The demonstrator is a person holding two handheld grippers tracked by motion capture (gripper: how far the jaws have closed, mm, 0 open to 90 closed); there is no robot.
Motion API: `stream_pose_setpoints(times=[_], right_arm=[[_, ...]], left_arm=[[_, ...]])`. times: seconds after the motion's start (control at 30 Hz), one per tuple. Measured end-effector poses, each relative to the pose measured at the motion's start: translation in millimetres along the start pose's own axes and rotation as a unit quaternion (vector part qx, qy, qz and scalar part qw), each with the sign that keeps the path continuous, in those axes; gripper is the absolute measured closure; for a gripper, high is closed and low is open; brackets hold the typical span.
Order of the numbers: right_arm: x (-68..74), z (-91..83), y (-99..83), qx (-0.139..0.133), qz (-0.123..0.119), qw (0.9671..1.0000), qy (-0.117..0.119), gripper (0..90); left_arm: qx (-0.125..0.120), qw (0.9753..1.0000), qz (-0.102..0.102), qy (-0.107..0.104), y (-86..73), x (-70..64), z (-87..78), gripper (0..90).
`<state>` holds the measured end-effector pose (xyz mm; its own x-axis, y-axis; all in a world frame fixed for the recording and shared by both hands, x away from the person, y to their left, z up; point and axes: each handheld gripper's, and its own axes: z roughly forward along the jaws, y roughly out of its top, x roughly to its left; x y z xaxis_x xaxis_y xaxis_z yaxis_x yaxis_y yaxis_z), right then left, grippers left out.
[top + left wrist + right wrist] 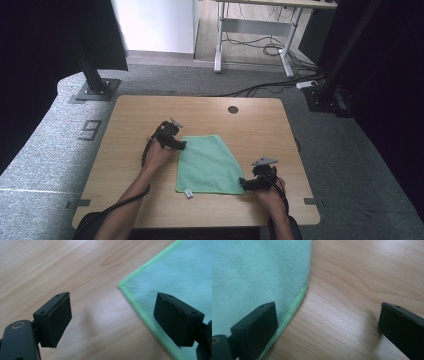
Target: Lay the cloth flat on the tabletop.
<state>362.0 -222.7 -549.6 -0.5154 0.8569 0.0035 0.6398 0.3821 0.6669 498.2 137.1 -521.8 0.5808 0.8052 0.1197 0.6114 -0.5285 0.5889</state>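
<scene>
Both jaws spread: left gripper [176,144] at cloth [207,165] far-left corner, right gripper [248,184] near-right. You risk pinching hem only; cloth slips.

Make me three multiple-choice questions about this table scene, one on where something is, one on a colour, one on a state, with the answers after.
1. Where are the left tongs?
A. at the cloth's far left corner
B. at the table's round hole
C. on the floor

2. What colour is the cloth?
A. red
B. green
C. white

3. How do the right tongs stand?
A. shut on the cloth
B. shut on nothing
C. open over the cloth's edge

Answers: 1 A, the high view shows them at that corner. 2 B, it is light green with a brighter green hem. 3 C, the right gripper view shows the jaws wide apart, one over cloth, one over the bare table.
</scene>
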Motion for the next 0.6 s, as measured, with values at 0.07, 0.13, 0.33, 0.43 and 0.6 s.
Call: stream_pose_setpoints(times=[0.07,0.13,0.33,0.43,0.6], right_arm=[[2.4,0.8,0.6,0.0,-0.002,1.0,0.006,3.2],[7.3,1.8,2.0,0.0,-0.011,0.9999,0.013,3.9],[14.2,1.4,4.3,0.004,-0.022,0.9993,0.029,7.8],[13.7,0.7,4.8,0.004,-0.021,0.9993,0.031,9.8],[7.6,-3.1,7.4,-0.009,-0.001,0.9992,0.039,13.3]], left_arm=[[-0.021,0.9993,-0.006,-0.029,-5.4,-5.2,-8.1,14.8],[-0.029,0.9984,-0.003,-0.049,-12.2,-11.5,-15.6,14.2],[-0.05,0.9941,-0.001,-0.096,-49.9,-31.2,-35.6,13.0],[-0.05,0.9939,0.0,-0.098,-60.1,-36.5,-37.8,12.3],[-0.045,0.995,0.006,-0.089,-79.5,-45.4,-36.4,11.7]])
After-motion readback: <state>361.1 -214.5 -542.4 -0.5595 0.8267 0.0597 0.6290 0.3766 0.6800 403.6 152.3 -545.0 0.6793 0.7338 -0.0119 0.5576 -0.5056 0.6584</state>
